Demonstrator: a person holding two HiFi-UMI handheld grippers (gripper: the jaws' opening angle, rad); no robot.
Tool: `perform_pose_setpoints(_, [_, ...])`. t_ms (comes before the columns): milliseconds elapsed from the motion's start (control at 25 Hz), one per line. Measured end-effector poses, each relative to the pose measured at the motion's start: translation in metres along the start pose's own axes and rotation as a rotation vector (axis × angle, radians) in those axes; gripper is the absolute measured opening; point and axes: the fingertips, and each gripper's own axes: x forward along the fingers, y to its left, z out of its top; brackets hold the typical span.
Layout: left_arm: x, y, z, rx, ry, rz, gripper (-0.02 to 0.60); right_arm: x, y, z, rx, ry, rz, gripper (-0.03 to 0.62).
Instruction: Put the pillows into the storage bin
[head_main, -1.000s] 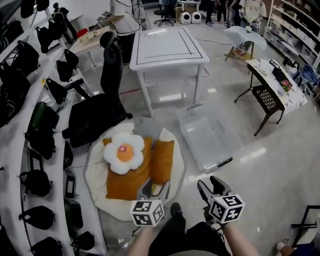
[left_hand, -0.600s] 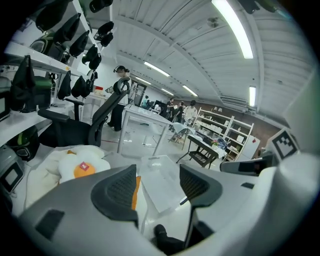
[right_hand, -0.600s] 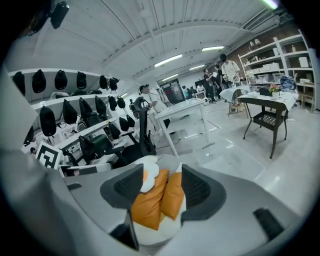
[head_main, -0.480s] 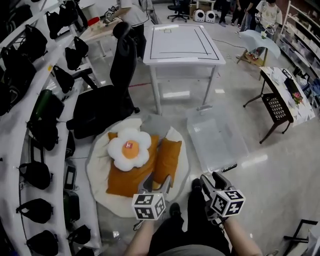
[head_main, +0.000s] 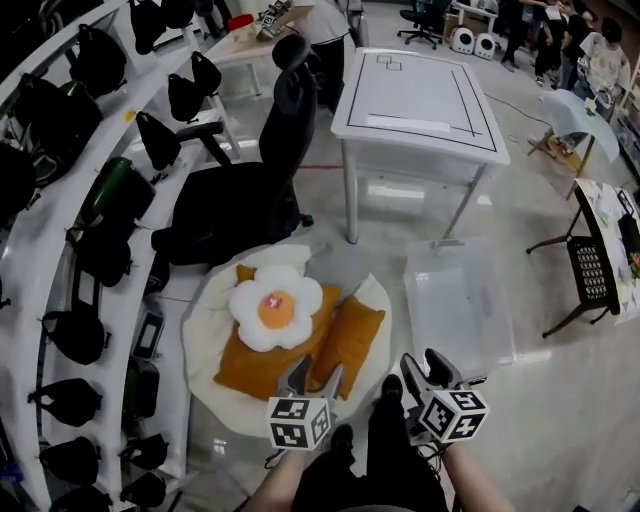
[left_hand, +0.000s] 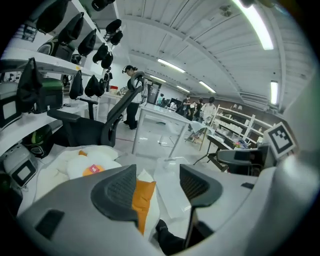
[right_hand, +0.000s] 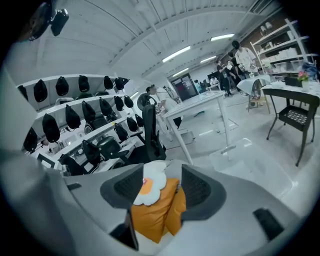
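I hold the left gripper (head_main: 313, 375) low in front of me with its jaws standing wide and nothing gripped between them. Its own view looks past the jaws at the edge of an orange pillow and the floor beyond. The right gripper (head_main: 424, 368) sits beside it, apart from it, with its jaws also wide and empty. In the right gripper view the pillows show through the gap, well beyond the pads.

Just ahead of the left gripper the pillows lie in a heap on a round cream mat (head_main: 205, 335) on the floor. A large orange pillow (head_main: 250, 362) lies flat, and a smaller orange pillow (head_main: 352, 335) rests against its right side. A white fried-egg pillow (head_main: 275, 308) with a yellow centre sits on top of the large one. Something grey (head_main: 335, 272) pokes out behind the egg pillow.

The clear storage bin (head_main: 460, 305) stands on the floor to the right of the mat, near it but not touching, with no pillow inside. Beyond are a white table (head_main: 420, 100) and a black office chair (head_main: 250, 190). Shelves (head_main: 40, 270) of black bags run along the left.
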Motion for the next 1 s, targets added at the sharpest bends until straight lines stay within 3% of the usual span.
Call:
perform_pose_setpoints(240, [0.029,0.02,0.0,-0.11,0.031,0.14,0.247,0.063,-0.027,0.002,-0.012,0.152,0.083,0.227])
perform_pose_setpoints(480, [0.058,0.041,-0.025,-0.197,0.072,0.274,0.247,0.122,-0.058,-0.028,-0.021,0.301,0.151,0.227])
perform_pose_setpoints(1000, [0.123,0.065,-0.098,-0.339,0.148,0.4,0.247,0.235,-0.122,-0.104,-0.077,0.495,0.197,0.245])
